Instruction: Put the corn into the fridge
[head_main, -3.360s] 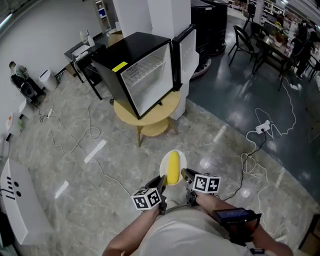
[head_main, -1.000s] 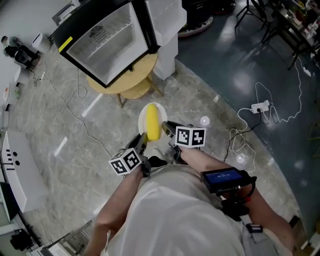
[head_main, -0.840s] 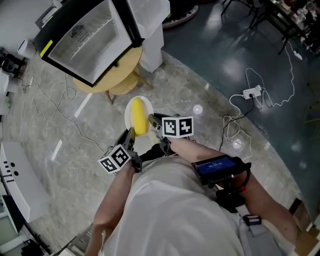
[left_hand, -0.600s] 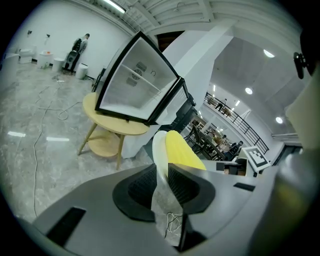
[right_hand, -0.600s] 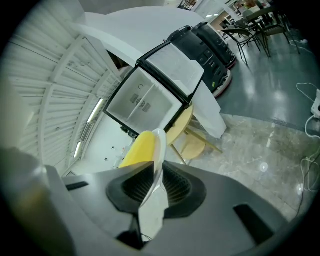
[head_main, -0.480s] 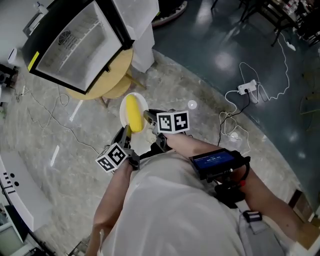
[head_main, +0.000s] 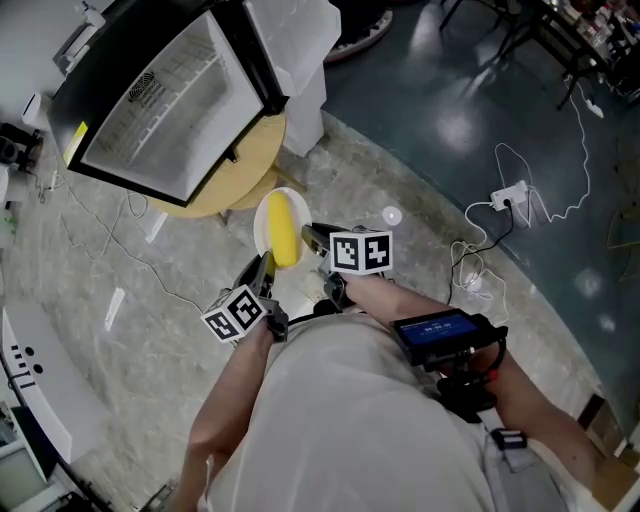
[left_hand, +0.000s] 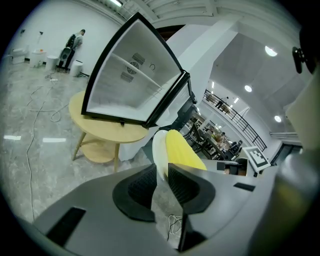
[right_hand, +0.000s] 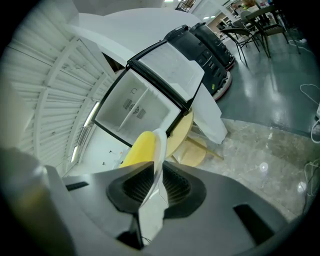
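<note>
Grey marble floor (head_main: 150, 330); open black fridge (head_main: 165, 110) on far round yellow tabletop (head_main: 255, 160); left hand-held gripper (head_main: 264, 264) and right hand-held gripper (head_main: 309, 236) pinch the white plate (head_main: 260, 225) by its rim, yellow corn (head_main: 284, 230) between them.

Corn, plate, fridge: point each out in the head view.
corn (head_main: 283, 230), head view, middle of the yellow cob.
plate (head_main: 259, 229), head view, bare white rim left of the cob.
fridge (head_main: 160, 110), head view, open white interior.

Round wooden table (head_main: 256, 160), white power strip (head_main: 518, 193), grey marble floor (head_main: 100, 335)
</note>
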